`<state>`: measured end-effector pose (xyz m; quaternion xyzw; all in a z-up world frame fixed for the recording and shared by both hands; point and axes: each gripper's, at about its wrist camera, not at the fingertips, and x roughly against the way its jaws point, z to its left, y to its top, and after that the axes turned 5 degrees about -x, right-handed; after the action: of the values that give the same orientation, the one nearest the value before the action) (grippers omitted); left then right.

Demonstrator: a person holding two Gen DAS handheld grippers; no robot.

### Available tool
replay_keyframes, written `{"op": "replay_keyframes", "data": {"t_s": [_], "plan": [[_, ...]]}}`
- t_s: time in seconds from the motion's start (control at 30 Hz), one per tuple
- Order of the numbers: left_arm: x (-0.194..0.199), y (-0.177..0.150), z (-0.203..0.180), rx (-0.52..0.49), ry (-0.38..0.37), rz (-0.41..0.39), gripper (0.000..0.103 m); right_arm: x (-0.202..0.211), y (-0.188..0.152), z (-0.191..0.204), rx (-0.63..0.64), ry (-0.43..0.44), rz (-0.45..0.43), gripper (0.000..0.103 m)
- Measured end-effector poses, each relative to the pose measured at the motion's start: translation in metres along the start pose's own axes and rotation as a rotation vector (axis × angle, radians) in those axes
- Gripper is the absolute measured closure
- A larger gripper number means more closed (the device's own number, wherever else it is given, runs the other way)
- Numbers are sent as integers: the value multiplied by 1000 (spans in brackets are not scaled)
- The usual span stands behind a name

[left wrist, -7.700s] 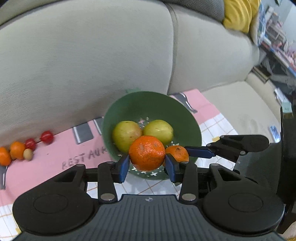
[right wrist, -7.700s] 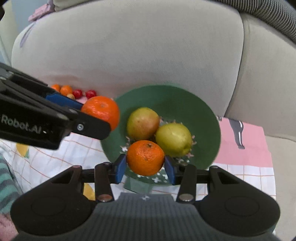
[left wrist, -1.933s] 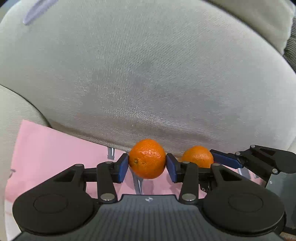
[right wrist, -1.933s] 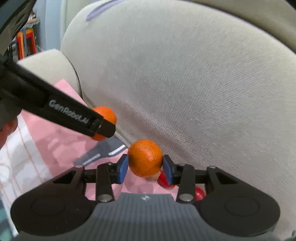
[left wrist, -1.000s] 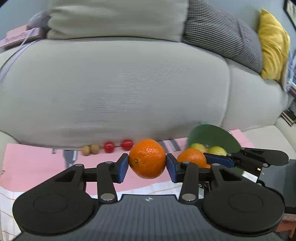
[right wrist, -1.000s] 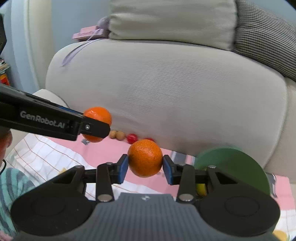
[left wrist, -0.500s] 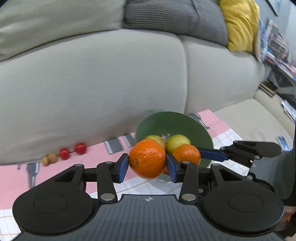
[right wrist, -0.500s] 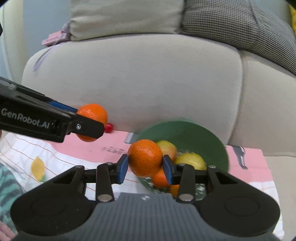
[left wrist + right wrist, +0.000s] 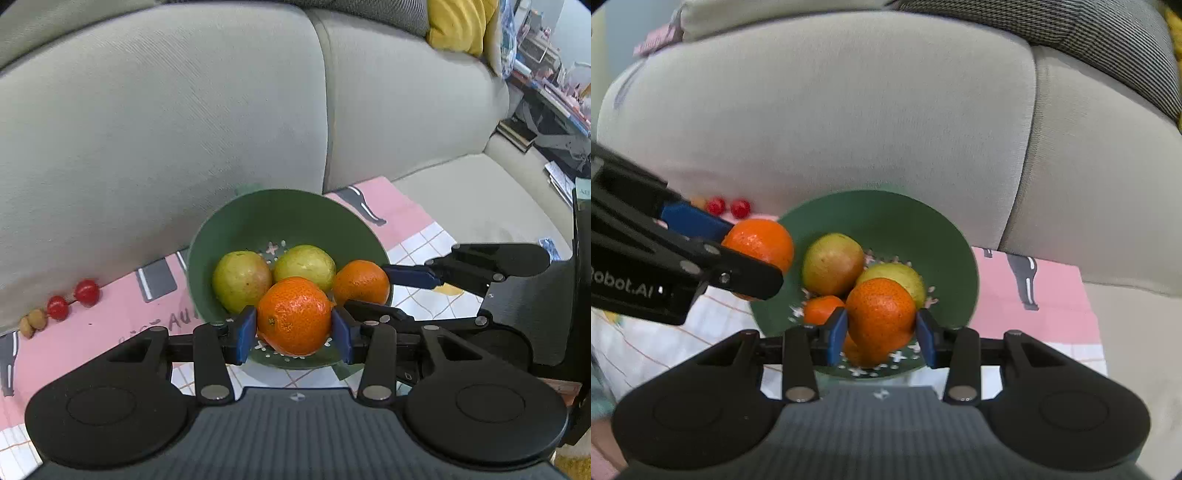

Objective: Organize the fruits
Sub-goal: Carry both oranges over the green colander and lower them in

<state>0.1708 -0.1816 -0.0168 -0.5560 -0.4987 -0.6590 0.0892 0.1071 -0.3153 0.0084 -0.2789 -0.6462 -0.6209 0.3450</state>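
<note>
Over the green bowl [image 9: 284,218] I am holding two oranges, one in each tool: the left gripper [image 9: 294,334] is clenching the larger orange [image 9: 294,315] across its middle, and the right gripper [image 9: 881,334] is gripping the other orange [image 9: 881,314] the same way, both hanging just above the bowl's near rim. I am judging these fruits as light but firm, with a pebbled, slightly waxy peel that could slip or bruise under hard pressure, so the widest part between the blue pads is where I am keeping hold. Inside the bowl two smooth yellow-green fruits [image 9: 242,278] are sitting side by side on its perforated floor, and a small orange [image 9: 822,309] is lying beside them. The bowl is looking like rigid matte plastic, resting on a pink printed cloth [image 9: 110,314] against a ribbed grey sofa cushion [image 9: 147,129], with small red fruits [image 9: 86,291] lying well apart along the cloth's far edge.
</note>
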Motion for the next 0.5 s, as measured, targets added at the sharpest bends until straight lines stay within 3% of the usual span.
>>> {"op": "replay_keyframes", "data": {"t_s": [0.23, 0.37, 0.5], "plan": [[-28, 9, -4, -36, -20, 116, 54, -21, 2, 0, 129, 7, 106, 65], [-39, 10, -4, -44, -25, 163, 53, -33, -1, -3, 148, 20, 173, 65], [-50, 9, -1, -39, -24, 202, 54, -36, 1, -4, 162, 8, 187, 64]]}}
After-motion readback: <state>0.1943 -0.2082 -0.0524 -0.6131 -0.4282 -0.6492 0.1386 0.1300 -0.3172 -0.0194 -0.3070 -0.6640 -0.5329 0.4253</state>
